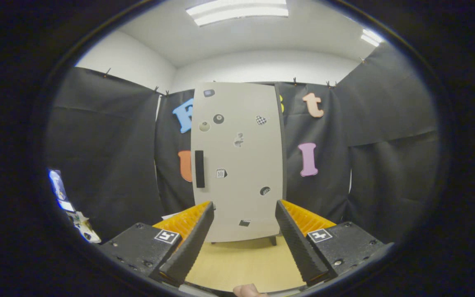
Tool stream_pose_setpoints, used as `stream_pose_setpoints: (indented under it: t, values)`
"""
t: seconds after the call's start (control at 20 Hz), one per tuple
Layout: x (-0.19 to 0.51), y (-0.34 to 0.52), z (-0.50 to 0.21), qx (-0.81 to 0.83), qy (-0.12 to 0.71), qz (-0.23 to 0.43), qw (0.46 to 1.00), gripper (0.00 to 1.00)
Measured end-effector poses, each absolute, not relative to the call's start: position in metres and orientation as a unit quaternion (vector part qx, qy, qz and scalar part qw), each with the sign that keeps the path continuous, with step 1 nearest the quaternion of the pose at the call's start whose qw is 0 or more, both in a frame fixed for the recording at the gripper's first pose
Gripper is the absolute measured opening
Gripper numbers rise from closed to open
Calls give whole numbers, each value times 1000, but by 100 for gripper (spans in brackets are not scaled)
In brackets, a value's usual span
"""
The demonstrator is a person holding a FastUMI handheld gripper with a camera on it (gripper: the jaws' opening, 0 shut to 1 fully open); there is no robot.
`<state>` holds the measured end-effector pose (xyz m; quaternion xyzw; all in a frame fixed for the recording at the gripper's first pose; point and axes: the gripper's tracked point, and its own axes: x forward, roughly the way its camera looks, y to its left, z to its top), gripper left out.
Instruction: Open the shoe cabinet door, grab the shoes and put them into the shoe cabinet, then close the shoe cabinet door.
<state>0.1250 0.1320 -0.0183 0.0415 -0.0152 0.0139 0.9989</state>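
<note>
Facing closed pale-grey shoe cabinet door (237, 161); hand-held gripper (243, 241) fingers apart, gripping nothing. Best aiming for slim black vertical handle (199, 169), pulling outward steadily.

— How is the light?

— Bright and even. Two ceiling lamps (237, 10) above the shoe cabinet (237, 165) glare white. Under the cabinet lies a soft shadow on the floor (241, 264).

— And the sharpness?

— The cabinet is sharp. Away from it the walls bend. My gripper (243, 247), fingers apart, looks slightly soft.
</note>
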Motion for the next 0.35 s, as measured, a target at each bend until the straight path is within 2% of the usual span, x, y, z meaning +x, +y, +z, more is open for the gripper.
stream_pose_setpoints:
  t: [0.35]
  values:
    - [117,125,-20,47,-20,3,999,98]
